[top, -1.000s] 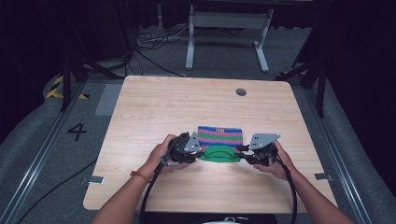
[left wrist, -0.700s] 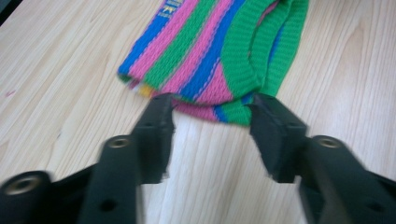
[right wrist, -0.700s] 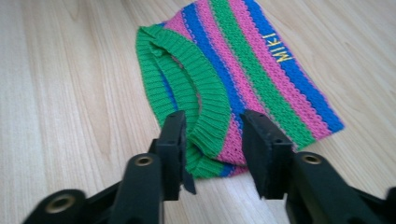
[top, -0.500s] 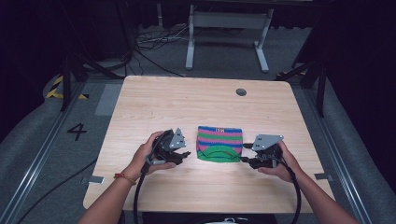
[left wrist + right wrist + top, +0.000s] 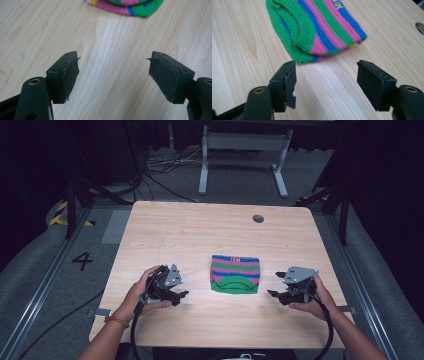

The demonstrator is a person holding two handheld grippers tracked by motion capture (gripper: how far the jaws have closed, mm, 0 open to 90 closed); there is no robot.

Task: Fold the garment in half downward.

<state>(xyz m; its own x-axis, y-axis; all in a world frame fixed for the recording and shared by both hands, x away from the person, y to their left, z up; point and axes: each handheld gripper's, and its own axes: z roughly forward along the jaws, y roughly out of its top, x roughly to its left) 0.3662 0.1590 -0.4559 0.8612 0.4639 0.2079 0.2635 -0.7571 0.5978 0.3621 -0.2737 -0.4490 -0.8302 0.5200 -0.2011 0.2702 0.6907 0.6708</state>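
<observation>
A folded knitted garment with green, pink and blue stripes lies flat near the middle of the wooden table. My left gripper hovers to its left, a short way off, jaws open and empty; they have just been opening. In the left gripper view the garment's edge sits beyond the jaws. My right gripper is to the garment's right, also open and empty, its jaws having just opened too. The right gripper view has the garment lying just past the fingertips.
A round cable hole sits in the table's far right part. Beyond the far edge stand a grey metal stand and loose cables on the floor. Cables trail from both grippers over the near edge.
Both grippers have let go of the garment's sides and moved outwards, the left one farther. Their jaws have opened. The garment stays flat in place.
</observation>
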